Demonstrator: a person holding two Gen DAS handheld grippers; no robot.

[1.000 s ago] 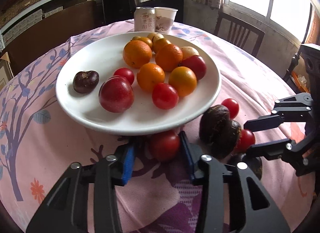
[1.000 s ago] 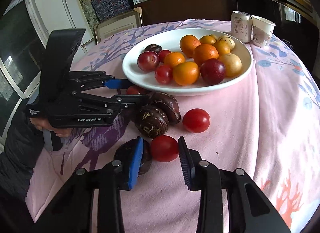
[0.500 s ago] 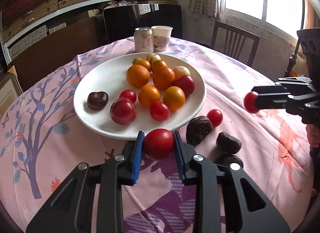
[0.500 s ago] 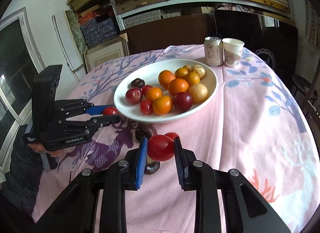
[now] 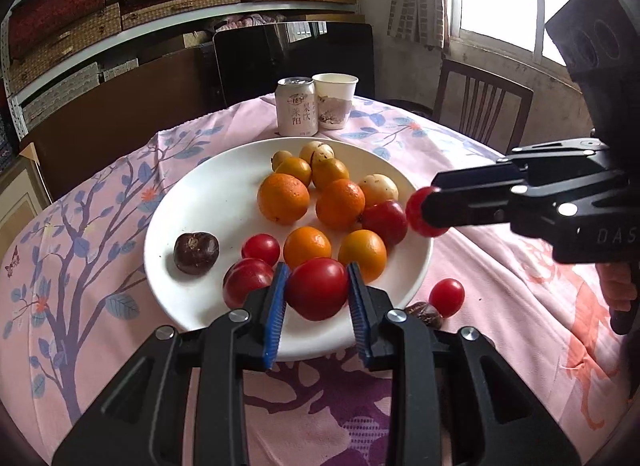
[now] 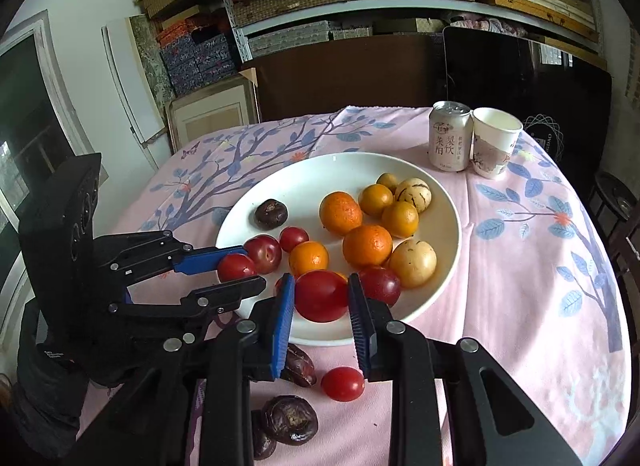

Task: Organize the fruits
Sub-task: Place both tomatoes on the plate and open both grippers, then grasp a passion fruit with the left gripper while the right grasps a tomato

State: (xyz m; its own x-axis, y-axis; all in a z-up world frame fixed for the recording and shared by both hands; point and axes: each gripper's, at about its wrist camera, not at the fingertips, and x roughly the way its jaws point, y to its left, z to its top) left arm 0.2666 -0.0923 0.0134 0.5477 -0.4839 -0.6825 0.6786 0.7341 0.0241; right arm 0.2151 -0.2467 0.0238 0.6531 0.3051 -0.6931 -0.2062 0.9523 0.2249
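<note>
Low centre of each wrist view, left hand-held gripper and right hand-held gripper each pinch a red tomato above the near rim of the white plate. Risk: letting go this close to the rim, a tomato may roll off onto the bench or knock piled fruit. Plate mid-frame holds oranges, plums, tomatoes; one tomato and dark fruits sit loose on the bench.
</note>
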